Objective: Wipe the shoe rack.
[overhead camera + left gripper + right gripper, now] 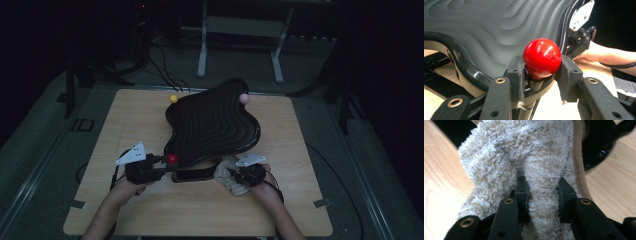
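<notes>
Gripping a red knob (542, 58), left tongs (541, 75) — right tongs (543, 192) pinch towel (524, 152).

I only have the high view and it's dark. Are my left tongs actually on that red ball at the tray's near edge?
Observer: Yes. The left gripper view shows the left tongs clamped on the red ball, one pad each side.
Operator: And the right?
Observer: The right tongs pinch a fold of the fluffy cream cloth.
Operator: Is the ball loose?
Observer: No, it sits on a short stem at the rim of the black tray.
</notes>
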`<state>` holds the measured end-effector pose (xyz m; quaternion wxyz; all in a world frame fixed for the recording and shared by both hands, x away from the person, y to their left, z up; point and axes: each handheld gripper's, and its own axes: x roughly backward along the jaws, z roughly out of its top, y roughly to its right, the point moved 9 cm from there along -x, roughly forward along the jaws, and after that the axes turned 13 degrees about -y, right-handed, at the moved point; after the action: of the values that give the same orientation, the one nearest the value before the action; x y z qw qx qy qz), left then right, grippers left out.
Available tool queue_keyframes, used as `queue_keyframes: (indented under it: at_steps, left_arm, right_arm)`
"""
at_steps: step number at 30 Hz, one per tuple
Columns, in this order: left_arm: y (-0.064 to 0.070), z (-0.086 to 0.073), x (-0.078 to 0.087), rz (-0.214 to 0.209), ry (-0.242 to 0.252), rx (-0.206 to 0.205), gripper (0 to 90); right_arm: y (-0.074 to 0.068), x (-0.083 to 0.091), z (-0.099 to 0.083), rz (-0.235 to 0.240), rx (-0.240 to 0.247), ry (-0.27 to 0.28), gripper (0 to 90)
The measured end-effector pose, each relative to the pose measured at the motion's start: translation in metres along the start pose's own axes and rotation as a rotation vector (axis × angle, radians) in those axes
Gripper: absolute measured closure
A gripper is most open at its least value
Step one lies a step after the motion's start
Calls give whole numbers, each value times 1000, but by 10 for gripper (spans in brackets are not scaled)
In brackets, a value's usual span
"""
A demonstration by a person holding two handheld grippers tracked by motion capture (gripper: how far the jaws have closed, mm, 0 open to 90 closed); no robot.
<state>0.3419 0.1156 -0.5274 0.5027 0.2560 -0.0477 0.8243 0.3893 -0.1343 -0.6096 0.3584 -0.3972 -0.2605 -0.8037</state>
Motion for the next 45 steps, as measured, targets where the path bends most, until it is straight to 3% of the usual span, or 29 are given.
queue_keyframes:
  at_steps: [10, 14, 20, 25, 33, 36, 37, 39, 45]
  left_arm:
    - [0, -2, -2, 5, 7, 3, 612]
    - [2, -2, -2, 7, 22, 10, 611]
    - [8, -1, -7, 20, 31, 4, 611]
    - [17, -1, -12, 33, 35, -18, 613]
    - [33, -2, -19, 34, 32, -41, 619]
    - [34, -2, -19, 32, 33, -39, 620]
    - [39, -2, -21, 31, 31, -44, 621]
    - [41, -2, -22, 34, 34, -43, 622]
    - [52, 0, -29, 14, 24, -47, 624]
  right_arm:
    - [29, 0, -7, -107, -159, -24, 701]
    - [24, 13, -5, -61, -193, -1, 716]
    - [16, 51, -14, 21, -261, 69, 722]
    - [6, 80, -28, 33, -265, 86, 723]
    - [-11, 126, -43, 82, -314, 172, 723]
    - [-14, 131, -44, 89, -313, 176, 722]
    - [-22, 145, -45, 111, -310, 206, 722]
    - [-25, 150, -45, 119, -311, 215, 722]
    - [-44, 178, -24, 151, -249, 300, 722]
